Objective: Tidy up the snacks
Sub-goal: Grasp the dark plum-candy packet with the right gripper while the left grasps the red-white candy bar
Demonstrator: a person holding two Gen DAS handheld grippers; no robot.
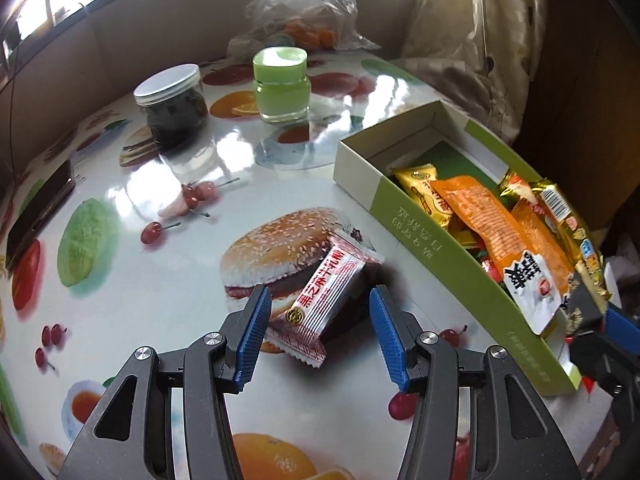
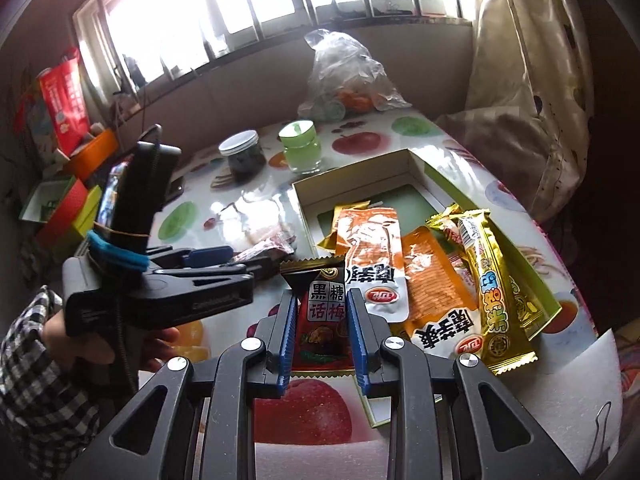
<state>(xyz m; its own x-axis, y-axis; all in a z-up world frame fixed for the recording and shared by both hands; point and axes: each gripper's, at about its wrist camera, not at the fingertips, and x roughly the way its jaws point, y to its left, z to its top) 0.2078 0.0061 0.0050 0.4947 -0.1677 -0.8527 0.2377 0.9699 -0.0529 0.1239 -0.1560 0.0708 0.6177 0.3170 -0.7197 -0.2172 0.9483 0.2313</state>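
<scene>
Lying on the table, whose cloth is printed with fruit and a burger, a red-and-white snack packet sits between the spread blue pads of the left gripper. One pad is at or touching the packet's left edge, the other stands clear of it, so nothing is pinched.

To the right, a shallow green-and-white cardboard box lies open on the table. Its near half is crowded with snacks: two orange packets with white ends, a yellow-gold packet and a long gold stick packet lying along the right side and poking over the near rim. The far end of the box is bare, showing its pale green floor.

The right gripper is pressed together on a dark red-and-black plum candy packet, held upright at the box's near left corner; whether it touches the box cannot be told.

Farther back stand two jars: a clear one with a silver lid holding something dark, and a green-lidded glass jar whose contents cannot be made out. Behind them, a crumpled clear plastic bag holds orange items.

In the right wrist view, a hand in a checked sleeve grips the left tool's handle.
</scene>
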